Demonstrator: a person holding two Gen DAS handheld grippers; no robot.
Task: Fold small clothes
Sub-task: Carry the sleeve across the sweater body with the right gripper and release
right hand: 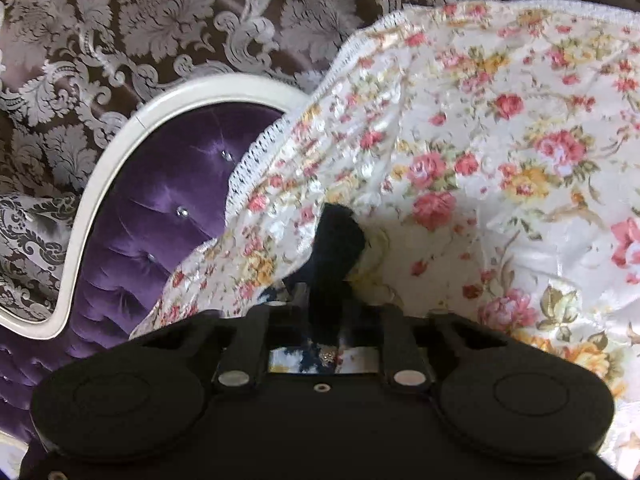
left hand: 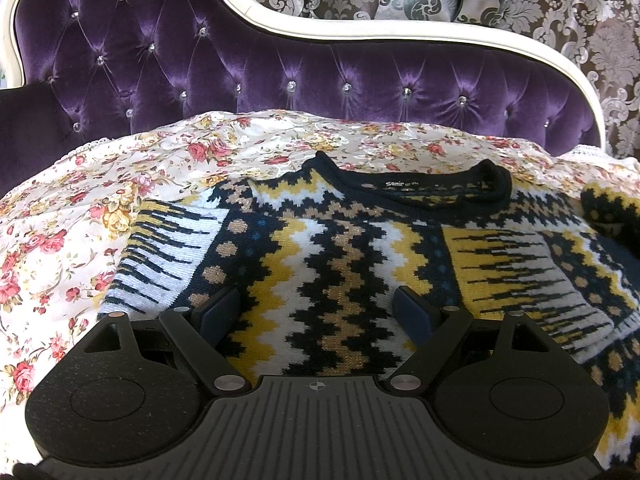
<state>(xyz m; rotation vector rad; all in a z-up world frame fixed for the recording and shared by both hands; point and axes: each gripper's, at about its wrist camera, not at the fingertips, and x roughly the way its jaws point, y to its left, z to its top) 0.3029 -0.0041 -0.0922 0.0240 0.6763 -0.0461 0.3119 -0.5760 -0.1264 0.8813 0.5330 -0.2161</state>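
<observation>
1. I see a knitted sweater [left hand: 340, 248] in navy, white, mustard and tan zigzag bands, with a dark ribbed collar [left hand: 420, 184]. It lies flat and front-up on a glossy floral bedspread [left hand: 80, 208] printed with pink and yellow roses and edged in white lace.
2. My left gripper [left hand: 316, 312] hangs just over the sweater's middle, jaws spread wide and holding nothing. The collar lies ahead of it, and a folded-in sleeve [left hand: 528, 280] sits to its right.
3. My right gripper [right hand: 324, 296] is clenched on a dark knitted piece of the sweater [right hand: 338, 240], and patterned knit shows between its arms.
4. Floral bedspread folds bunch close around that pinched piece.
5. Behind stand a tufted purple velvet headboard [left hand: 280, 64] with crystal buttons and a cream frame, then brown-and-silver damask wallpaper [left hand: 580, 40].
</observation>
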